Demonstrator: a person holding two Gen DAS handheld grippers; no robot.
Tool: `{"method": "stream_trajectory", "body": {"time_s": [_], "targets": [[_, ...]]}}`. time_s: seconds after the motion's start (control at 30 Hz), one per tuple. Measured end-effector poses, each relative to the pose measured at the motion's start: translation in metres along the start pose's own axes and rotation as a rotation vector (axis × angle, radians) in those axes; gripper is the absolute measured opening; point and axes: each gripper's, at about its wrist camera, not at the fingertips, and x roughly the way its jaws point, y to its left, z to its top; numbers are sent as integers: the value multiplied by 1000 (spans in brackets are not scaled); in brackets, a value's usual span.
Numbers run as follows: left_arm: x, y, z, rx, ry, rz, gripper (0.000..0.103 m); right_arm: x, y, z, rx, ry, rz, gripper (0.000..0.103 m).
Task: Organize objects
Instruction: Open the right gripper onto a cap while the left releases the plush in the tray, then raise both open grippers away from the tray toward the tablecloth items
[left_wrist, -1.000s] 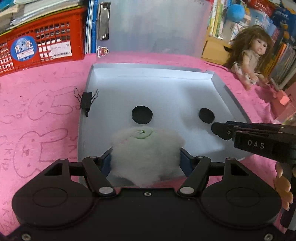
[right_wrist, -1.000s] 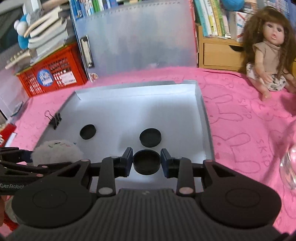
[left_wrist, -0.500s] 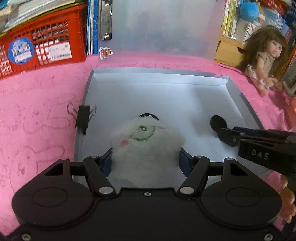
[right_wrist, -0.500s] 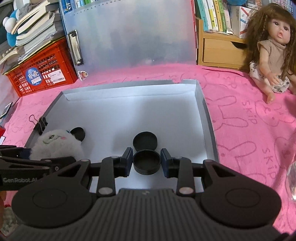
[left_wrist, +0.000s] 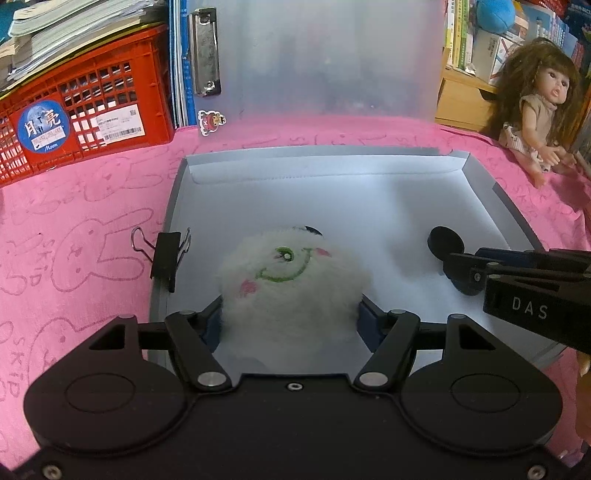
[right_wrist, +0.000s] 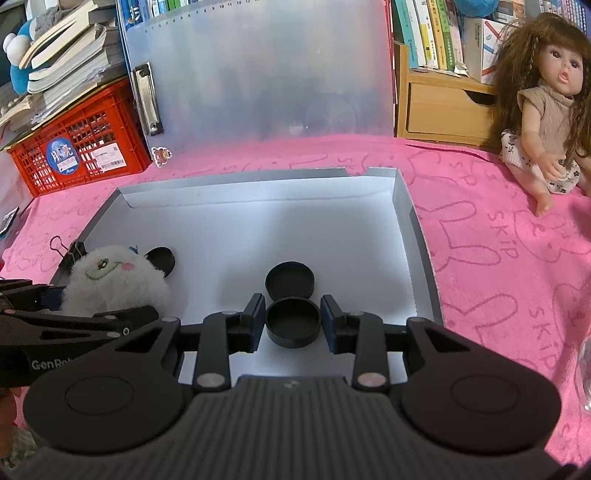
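A shallow grey tray (left_wrist: 332, 162) lies on the pink cloth. My left gripper (left_wrist: 290, 317) is shut on a white fluffy plush toy (left_wrist: 291, 280) with a green stitched face, resting at the tray's near left. The plush half hides a black disc (right_wrist: 162, 258) behind it. My right gripper (right_wrist: 293, 317) straddles a black round cap (right_wrist: 293, 325) that sits on the tray floor. Its jaws are opening, with slim gaps between pads and cap. A second black cap (right_wrist: 290, 280) lies just beyond, touching the first. In the left wrist view the right gripper (left_wrist: 465, 273) comes in from the right.
A black binder clip (left_wrist: 166, 258) grips the tray's left wall. Behind stand a red crate (left_wrist: 85, 110), a frosted clipboard (left_wrist: 325, 59) and a wooden drawer unit (right_wrist: 443, 107). A doll (right_wrist: 543, 110) sits at the right. A glass object (right_wrist: 585, 369) shows at the right edge.
The left gripper carried the plush further over the tray, covering the left black disc, with its face now showing. The right gripper brought its cap up against the other cap and loosened its jaws.
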Motion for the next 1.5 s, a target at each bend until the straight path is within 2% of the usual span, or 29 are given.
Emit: {"method": "stream_trajectory", "body": {"time_s": [0.03, 0.1, 0.27, 0.4, 0.63, 1.2, 1.5], "targets": [[-1, 0, 0, -5, 0, -2, 70, -1, 0, 0, 5, -3, -1, 55], [-4, 2, -1, -12, -5, -10, 72, -4, -2, -1, 18, -10, 9, 60], [-22, 9, -3, -44, -41, -19, 80, -18, -3, 0, 22, -32, 20, 66], [-44, 13, -7, -56, -91, -66, 85, -39, -1, 3, 9, -75, 22, 72], [-84, 7, -26, 8, -170, -92, 88, -82, 6, -4, -38, -163, 6, 85], [-165, 2, -96, 97, -317, -140, 93, -164, 20, -56, -147, -332, 37, 93], [-184, 6, -130, 116, -351, -134, 94, -179, 22, -88, -166, -351, 74, 95]]}}
